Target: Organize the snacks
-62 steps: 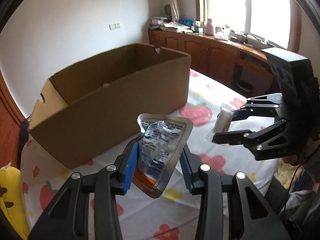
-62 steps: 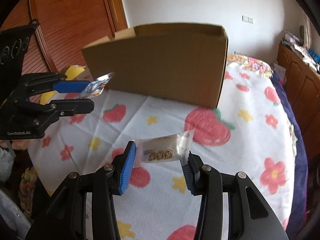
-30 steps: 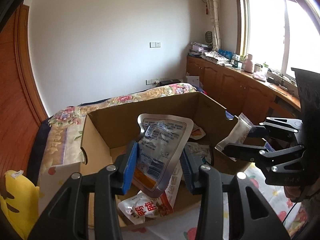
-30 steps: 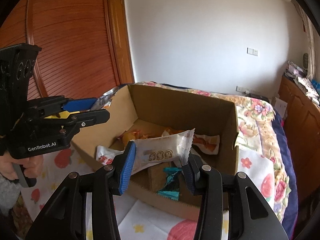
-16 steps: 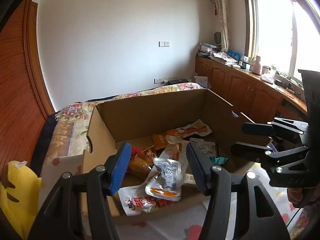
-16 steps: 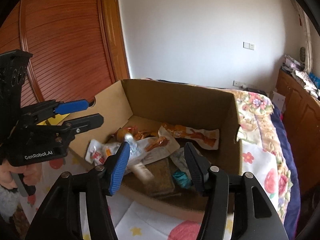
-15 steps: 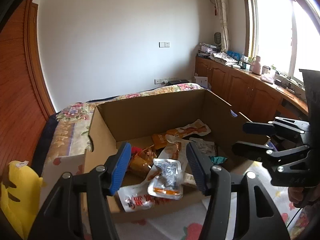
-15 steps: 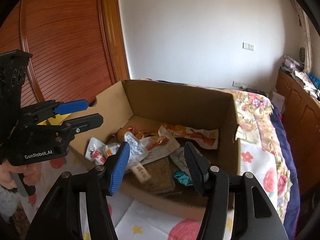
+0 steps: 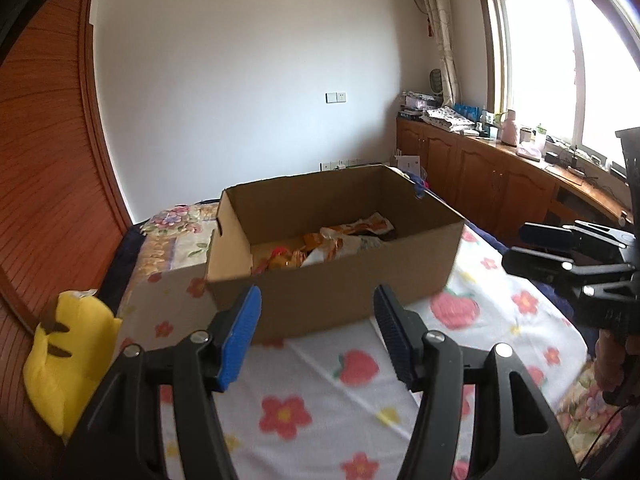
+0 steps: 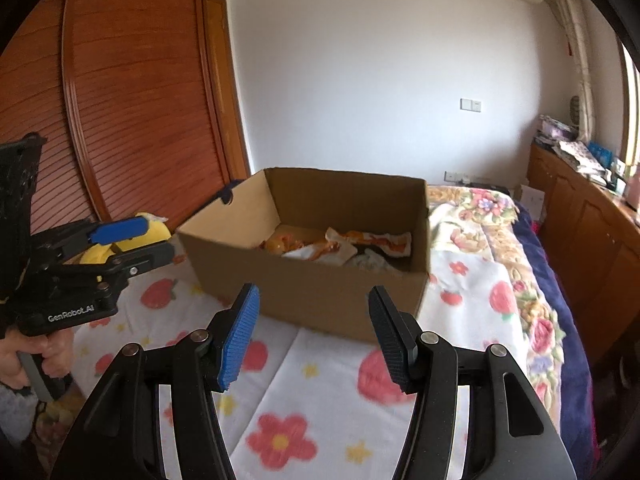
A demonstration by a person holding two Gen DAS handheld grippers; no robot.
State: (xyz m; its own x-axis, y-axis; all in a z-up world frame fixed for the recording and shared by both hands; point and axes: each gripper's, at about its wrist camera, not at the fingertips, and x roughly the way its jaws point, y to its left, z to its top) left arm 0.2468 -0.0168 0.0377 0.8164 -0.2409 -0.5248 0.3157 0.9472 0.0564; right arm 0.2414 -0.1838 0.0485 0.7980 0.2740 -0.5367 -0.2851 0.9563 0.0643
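My left tongs are spread wide, nothing between the 2 blue pads. My right tongs are likewise spread and carry nothing. Both hang over the flowered bedsheet, short of the cardboard box standing on the bed. Snack packets lie inside the box on its floor (orange and white wrappers, print unreadable). A yellow plush toy sits at the bed's left edge.
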